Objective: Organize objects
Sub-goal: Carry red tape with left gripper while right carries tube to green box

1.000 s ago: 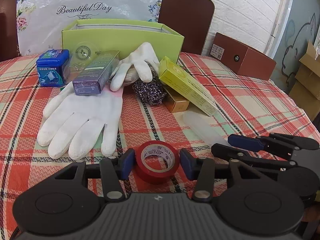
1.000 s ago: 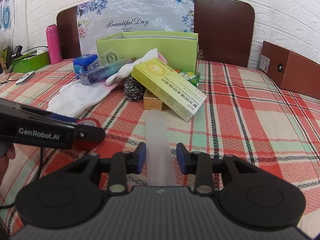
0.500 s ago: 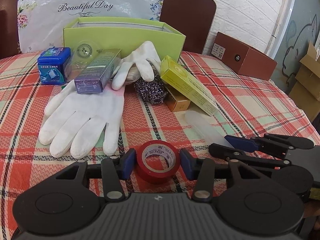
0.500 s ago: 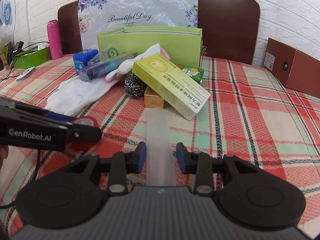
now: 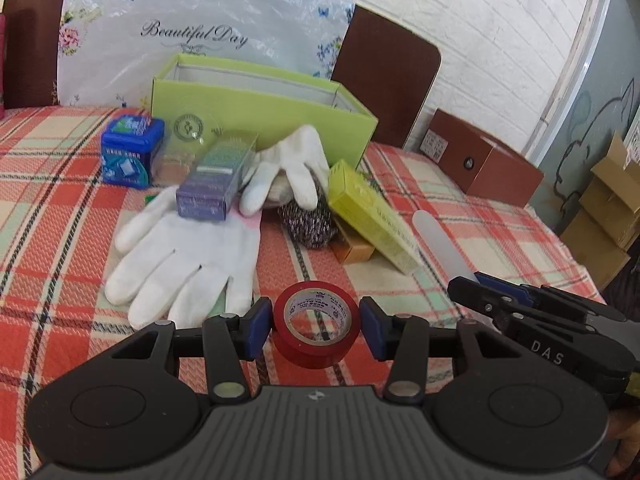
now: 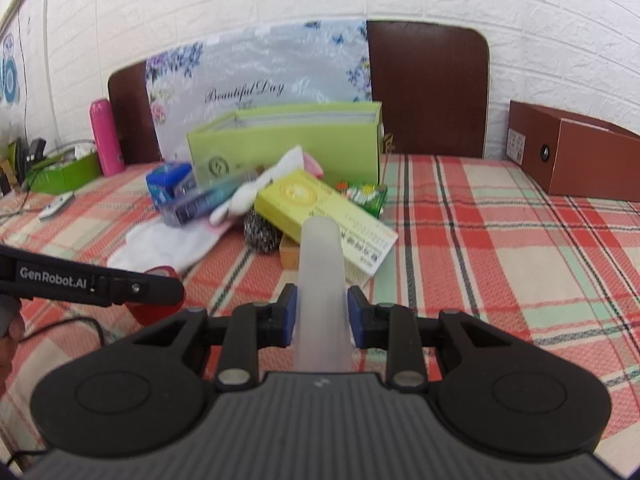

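Observation:
My left gripper (image 5: 315, 326) is shut on a red tape roll (image 5: 315, 322) and holds it just above the checked tablecloth. My right gripper (image 6: 320, 314) is shut on a frosted white plastic tube (image 6: 320, 280), raised off the cloth and pointing at the pile; the tube also shows in the left wrist view (image 5: 440, 242). Behind stands an open green box (image 5: 260, 112), also in the right wrist view (image 6: 288, 148). In front of it lie white gloves (image 5: 188, 256), a purple box (image 5: 218, 180), a blue tin (image 5: 130, 152), a steel scourer (image 5: 306, 222) and a yellow-green box (image 5: 372, 216).
A brown cardboard box (image 6: 576, 160) sits at the right back of the table. A pink bottle (image 6: 106, 136) and a green tray (image 6: 64, 172) stand far left. A floral bag (image 5: 200, 36) leans on a brown chair back (image 6: 428, 88). A small orange box (image 5: 354, 250) lies under the yellow-green one.
Both grippers have lifted: the tube has risen off the cloth and tilted up, and the tape roll has come up between the left fingers. The views sit slightly higher.

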The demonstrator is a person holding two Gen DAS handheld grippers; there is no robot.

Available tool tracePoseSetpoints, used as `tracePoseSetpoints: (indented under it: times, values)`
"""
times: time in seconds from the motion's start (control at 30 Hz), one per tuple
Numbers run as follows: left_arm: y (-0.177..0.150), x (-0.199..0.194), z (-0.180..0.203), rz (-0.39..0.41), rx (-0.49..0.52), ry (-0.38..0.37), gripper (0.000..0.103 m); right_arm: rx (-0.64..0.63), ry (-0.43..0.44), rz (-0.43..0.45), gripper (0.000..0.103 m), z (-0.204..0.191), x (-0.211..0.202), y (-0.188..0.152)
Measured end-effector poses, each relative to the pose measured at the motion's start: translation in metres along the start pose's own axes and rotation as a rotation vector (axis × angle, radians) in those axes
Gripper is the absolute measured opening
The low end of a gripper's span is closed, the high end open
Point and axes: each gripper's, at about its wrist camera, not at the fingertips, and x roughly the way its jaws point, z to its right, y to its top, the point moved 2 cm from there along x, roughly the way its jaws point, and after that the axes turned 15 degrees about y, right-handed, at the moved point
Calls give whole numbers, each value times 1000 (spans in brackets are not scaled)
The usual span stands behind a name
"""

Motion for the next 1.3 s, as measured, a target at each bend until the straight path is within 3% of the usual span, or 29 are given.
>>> tracePoseSetpoints:
  times: [0.4,0.63,1.03,1.3]
  values:
    - [78,-32,-23,185,-66,37,50,-85,-10,177,26,12,-20,71]
    - [127,-22,-20,261,-45,92,50,-147,-7,223,26,21,-1,113]
    - [214,85,-12,240,-1,181,50,-160,6,136,26,63,131,171]
    - [237,160,-19,195,28,263,50,-219,-1,26,26,89,228,177]
